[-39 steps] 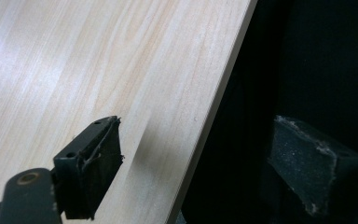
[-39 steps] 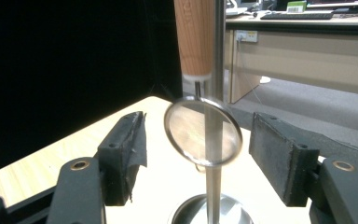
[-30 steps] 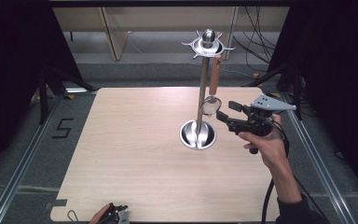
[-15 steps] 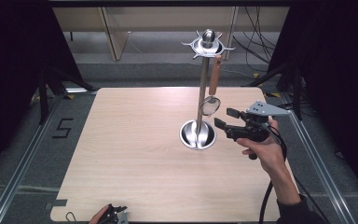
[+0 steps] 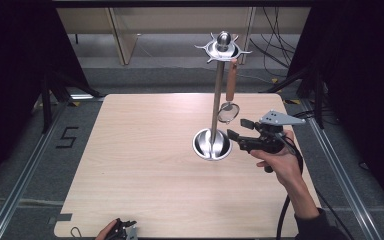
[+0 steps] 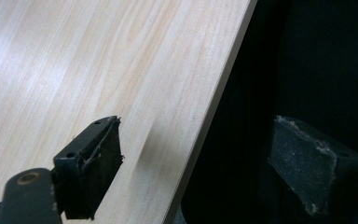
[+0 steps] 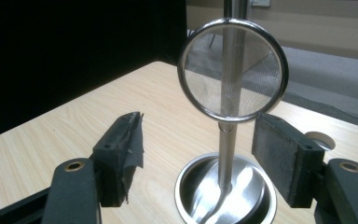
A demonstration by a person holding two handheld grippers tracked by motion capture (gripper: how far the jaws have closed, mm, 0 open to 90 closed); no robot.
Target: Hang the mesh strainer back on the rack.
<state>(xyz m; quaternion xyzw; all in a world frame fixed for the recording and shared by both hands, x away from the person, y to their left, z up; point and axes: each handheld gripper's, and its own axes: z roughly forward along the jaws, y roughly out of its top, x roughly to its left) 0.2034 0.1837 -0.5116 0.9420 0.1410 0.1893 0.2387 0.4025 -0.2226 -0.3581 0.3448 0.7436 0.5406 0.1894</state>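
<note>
One round mesh strainer [image 7: 233, 70], wooden handle, hanging from steel stand [image 5: 216, 100]

High overhead; right gripper view near stand [image 7: 223, 154].

- A pale wood-grain table [image 5: 140, 165] on a grey floor [image 5: 30, 150].
- A black "5" [image 5: 66, 137] marked on the floor left of the table.
- Metal rails [image 5: 20, 185] run along the floor on both sides of the table.
- Black curtains [image 5: 10, 75] at left and right.
- Dark cables [image 5: 275, 45] on the floor behind the table.
- A dark patch [image 5: 60, 218], perhaps tape, by the table's near-left corner.
</note>
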